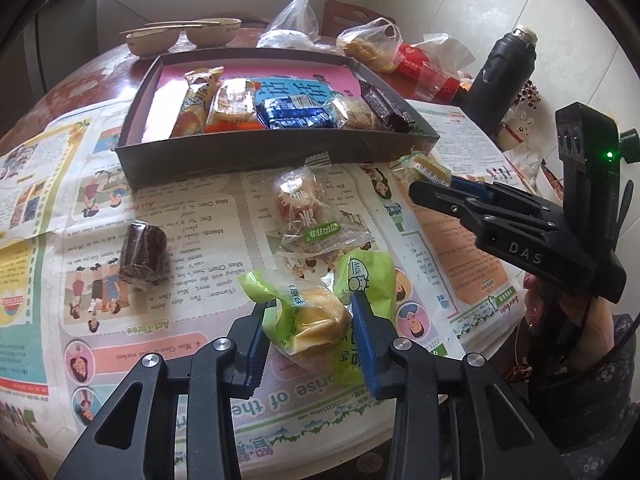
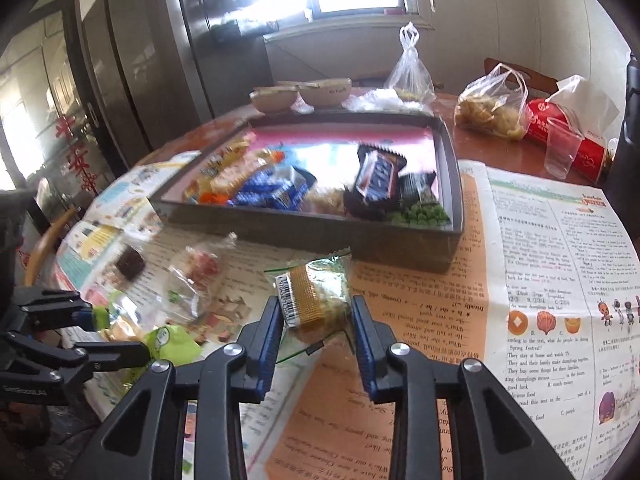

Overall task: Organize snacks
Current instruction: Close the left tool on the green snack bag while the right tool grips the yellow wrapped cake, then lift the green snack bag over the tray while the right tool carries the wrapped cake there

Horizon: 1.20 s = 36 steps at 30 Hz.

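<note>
A dark tray (image 1: 272,152) (image 2: 320,236) with a pink floor holds several wrapped snacks. In the left wrist view my left gripper (image 1: 312,314) is shut on a green-wrapped yellow cake (image 1: 320,322) low over the newspaper. In the right wrist view that gripper (image 2: 116,336) shows at the left edge with the green wrapper (image 2: 172,340). My right gripper (image 2: 317,320) (image 1: 434,182) is shut on a clear packet with a barcode and a tan snack (image 2: 316,300) (image 1: 420,165), just in front of the tray's near right corner. A clear packet with red snacks (image 1: 308,212) (image 2: 200,276) and a brown roll (image 1: 142,254) (image 2: 130,266) lie loose on the paper.
Newspaper (image 1: 200,216) covers the round wooden table. Behind the tray stand two bowls (image 1: 180,36) with chopsticks, tied plastic bags (image 1: 296,20) (image 2: 492,108), a red tissue pack (image 2: 560,128) and a clear plastic cup (image 2: 562,152). A black thermos (image 1: 504,72) stands at the right.
</note>
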Each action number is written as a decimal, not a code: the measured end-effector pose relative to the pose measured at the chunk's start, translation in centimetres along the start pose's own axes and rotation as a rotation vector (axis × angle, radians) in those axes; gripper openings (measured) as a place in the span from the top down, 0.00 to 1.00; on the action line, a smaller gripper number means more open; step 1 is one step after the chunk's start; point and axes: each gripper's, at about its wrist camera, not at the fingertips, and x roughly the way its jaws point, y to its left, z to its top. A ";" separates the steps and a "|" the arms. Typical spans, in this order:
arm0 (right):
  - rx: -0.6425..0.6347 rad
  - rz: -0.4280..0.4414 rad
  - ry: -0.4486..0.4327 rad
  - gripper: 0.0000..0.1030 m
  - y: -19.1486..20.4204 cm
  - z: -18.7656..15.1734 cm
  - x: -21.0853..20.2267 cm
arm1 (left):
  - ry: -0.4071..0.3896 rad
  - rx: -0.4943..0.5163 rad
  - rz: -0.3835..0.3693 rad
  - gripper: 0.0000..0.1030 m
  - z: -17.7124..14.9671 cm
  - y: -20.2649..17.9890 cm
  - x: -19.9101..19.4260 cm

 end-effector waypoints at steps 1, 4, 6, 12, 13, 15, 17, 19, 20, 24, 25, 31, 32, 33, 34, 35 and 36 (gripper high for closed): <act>0.002 0.008 -0.012 0.67 0.2 0.2 -0.4 | -0.005 -0.004 0.003 0.62 0.0 0.1 -0.2; 0.009 0.032 -0.036 0.67 0.5 0.6 -1.3 | -0.020 -0.016 0.009 0.62 0.1 0.5 -0.9; 0.007 0.033 -0.046 0.67 0.7 0.7 -1.6 | -0.033 -0.025 0.008 0.62 0.2 0.8 -1.3; 0.020 0.043 -0.071 0.67 1.0 1.3 -2.2 | -0.071 -0.048 0.017 0.62 0.7 1.6 -2.5; 0.022 0.045 -0.075 0.67 1.0 1.4 -2.3 | -0.078 -0.052 0.019 0.62 0.8 1.8 -2.7; 0.023 0.052 -0.080 0.67 1.2 1.6 -2.4 | -0.093 -0.062 0.020 0.62 1.1 2.1 -3.2; 0.026 0.053 -0.088 0.67 1.4 1.8 -2.4 | -0.106 -0.071 0.020 0.62 1.4 2.5 -3.6; 0.026 0.056 -0.088 0.67 1.6 2.0 -2.3 | -0.120 -0.078 0.024 0.62 1.8 2.8 -3.9; 0.024 0.056 -0.090 0.67 1.7 2.1 -2.3 | -0.127 -0.082 0.024 0.62 2.0 3.0 -4.1; 0.020 0.061 -0.094 0.67 2.2 2.6 -2.0 | -0.153 -0.094 0.039 0.62 2.9 3.7 -4.6; 0.021 0.059 -0.094 0.67 2.2 2.7 -1.9 | -0.156 -0.099 0.040 0.62 3.1 3.9 -4.6; 0.025 0.063 -0.099 0.67 2.5 3.4 -1.5 | -0.180 -0.120 0.052 0.62 4.4 5.1 -4.8; 0.026 0.062 -0.099 0.67 2.5 3.5 -1.4 | -0.183 -0.124 0.051 0.62 4.5 5.2 -4.8; 0.028 0.065 -0.100 0.67 2.5 3.6 -1.3 | -0.185 -0.128 0.054 0.62 4.7 5.5 -4.7; 0.033 0.066 -0.099 0.67 2.5 3.7 -1.2 | -0.187 -0.133 0.056 0.62 4.8 5.7 -4.7; 0.037 0.067 -0.100 0.67 2.5 3.7 -1.2 | -0.189 -0.137 0.058 0.62 5.0 5.8 -4.7; 0.040 0.068 -0.103 0.67 2.4 3.8 -1.1 | -0.190 -0.143 0.059 0.62 5.1 6.0 -4.6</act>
